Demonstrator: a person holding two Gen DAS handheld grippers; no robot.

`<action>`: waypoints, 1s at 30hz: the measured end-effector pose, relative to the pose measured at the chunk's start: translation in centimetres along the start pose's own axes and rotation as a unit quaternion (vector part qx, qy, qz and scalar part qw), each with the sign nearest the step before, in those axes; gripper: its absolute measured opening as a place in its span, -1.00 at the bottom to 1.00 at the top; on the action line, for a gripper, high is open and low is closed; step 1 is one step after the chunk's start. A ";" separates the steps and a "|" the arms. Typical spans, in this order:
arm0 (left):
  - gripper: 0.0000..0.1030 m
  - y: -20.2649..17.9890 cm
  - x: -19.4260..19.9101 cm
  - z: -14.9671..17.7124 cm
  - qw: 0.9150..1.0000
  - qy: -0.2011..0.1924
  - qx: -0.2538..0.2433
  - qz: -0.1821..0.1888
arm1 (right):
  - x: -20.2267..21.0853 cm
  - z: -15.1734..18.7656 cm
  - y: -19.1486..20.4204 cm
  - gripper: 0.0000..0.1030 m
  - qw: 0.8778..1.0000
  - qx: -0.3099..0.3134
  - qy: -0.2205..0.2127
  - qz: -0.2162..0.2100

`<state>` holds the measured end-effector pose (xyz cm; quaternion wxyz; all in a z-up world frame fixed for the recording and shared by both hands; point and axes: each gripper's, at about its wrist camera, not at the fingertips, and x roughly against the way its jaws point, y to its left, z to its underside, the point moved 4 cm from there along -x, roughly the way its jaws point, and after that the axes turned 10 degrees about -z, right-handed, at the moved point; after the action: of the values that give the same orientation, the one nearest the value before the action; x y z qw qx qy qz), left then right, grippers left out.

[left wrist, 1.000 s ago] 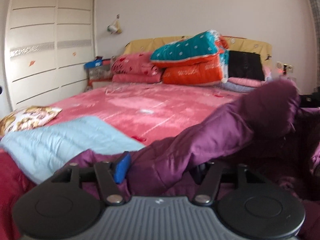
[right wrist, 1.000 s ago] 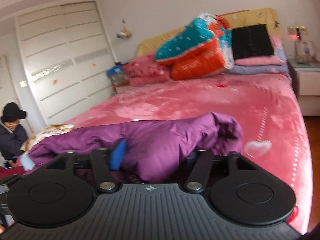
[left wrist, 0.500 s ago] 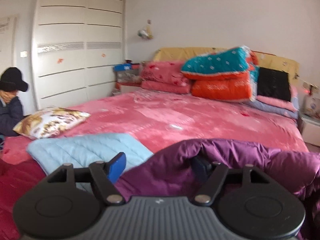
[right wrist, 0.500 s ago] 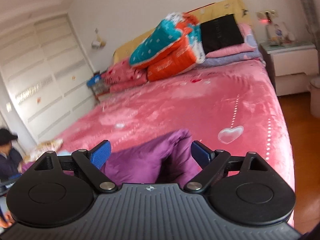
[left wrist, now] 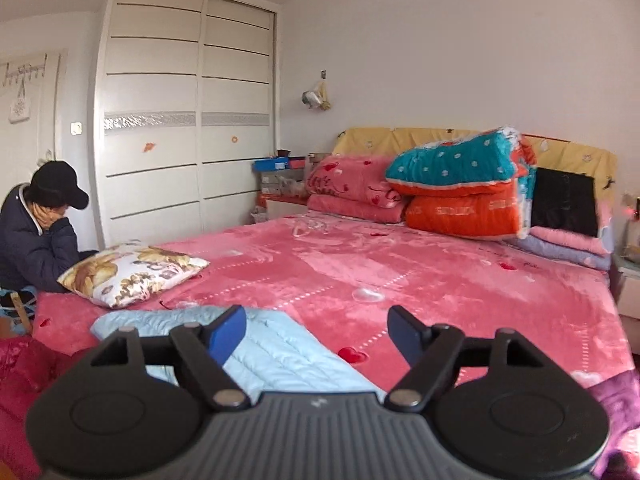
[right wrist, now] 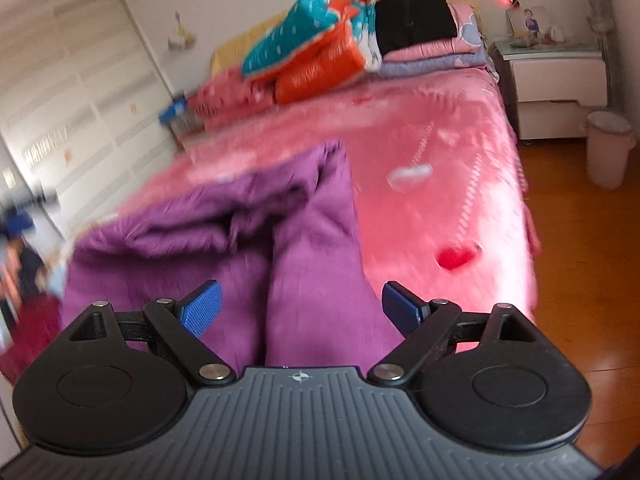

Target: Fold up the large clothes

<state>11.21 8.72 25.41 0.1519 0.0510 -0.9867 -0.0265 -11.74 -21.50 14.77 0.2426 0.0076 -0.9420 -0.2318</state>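
Note:
A purple padded coat (right wrist: pixel 248 236) lies bunched on the pink bed (right wrist: pixel 440 132), filling the middle of the blurred right wrist view. My right gripper (right wrist: pixel 300 312) hovers over its near part, open, with the blue pads apart and clear of the cloth. In the left wrist view only a corner of the purple coat (left wrist: pixel 616 404) shows at the lower right. My left gripper (left wrist: pixel 318 334) is raised above a folded light-blue quilted garment (left wrist: pixel 276 352); its jaws are opening and nothing is between them.
A floral pillow (left wrist: pixel 132 272) lies at the bed's left edge, with a seated person (left wrist: pixel 36 224) in a dark cap beside it. Stacked quilts (left wrist: pixel 460 184) crowd the headboard. A nightstand (right wrist: pixel 556 80) and a bin (right wrist: pixel 608 148) stand right of the bed, on wooden floor.
Both grippers let go of the purple coat and opened. The left one rose and swung left, so the coat slid out of its view. The right one swept sideways over the coat.

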 end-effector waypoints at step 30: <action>0.50 -8.4 14.6 21.8 0.948 0.105 -0.191 0.230 | 0.5 5.7 -8.1 -0.23 0.997 -0.040 -0.042 0.055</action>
<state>-8.42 -0.37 8.39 0.2639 -0.2049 -0.9266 -0.1727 -15.63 -26.34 6.97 0.2152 -0.0634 -0.9403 -0.2559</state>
